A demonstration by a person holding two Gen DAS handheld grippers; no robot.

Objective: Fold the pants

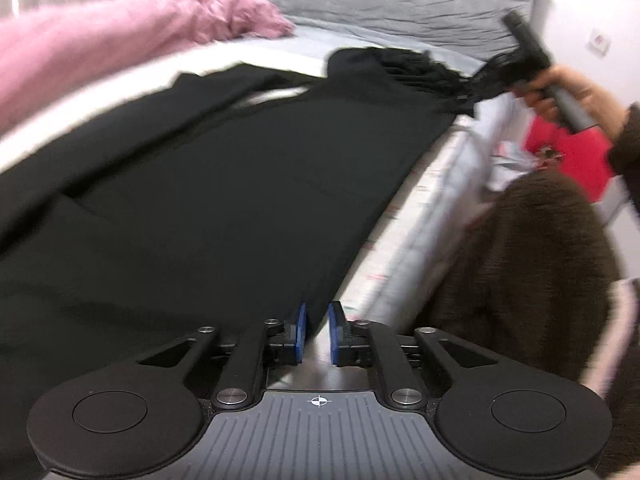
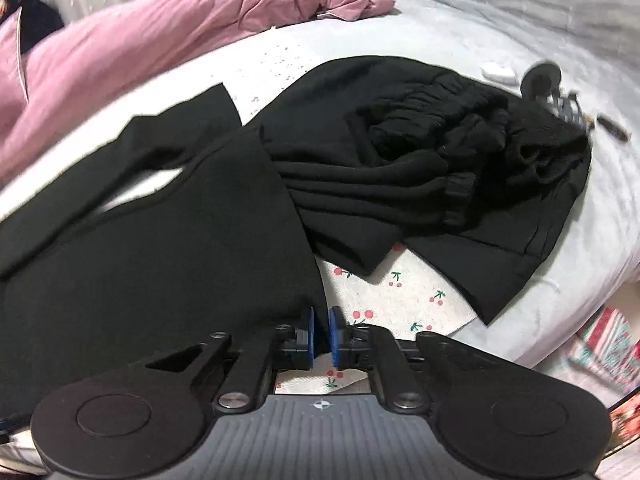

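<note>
On the bed, ahead of both tools, the black pants lie flat, matte and soft. The left gripper pinches their near edge between blue pads; the right gripper stands nearly closed at another hem corner, where I cannot tell whether it grips. Beyond it, more dark clothes sit rumpled on the cherry-print sheet. Only the left view shows the mattress edge and a hand holding the other tool; a pink duvet lies far-left.
</note>
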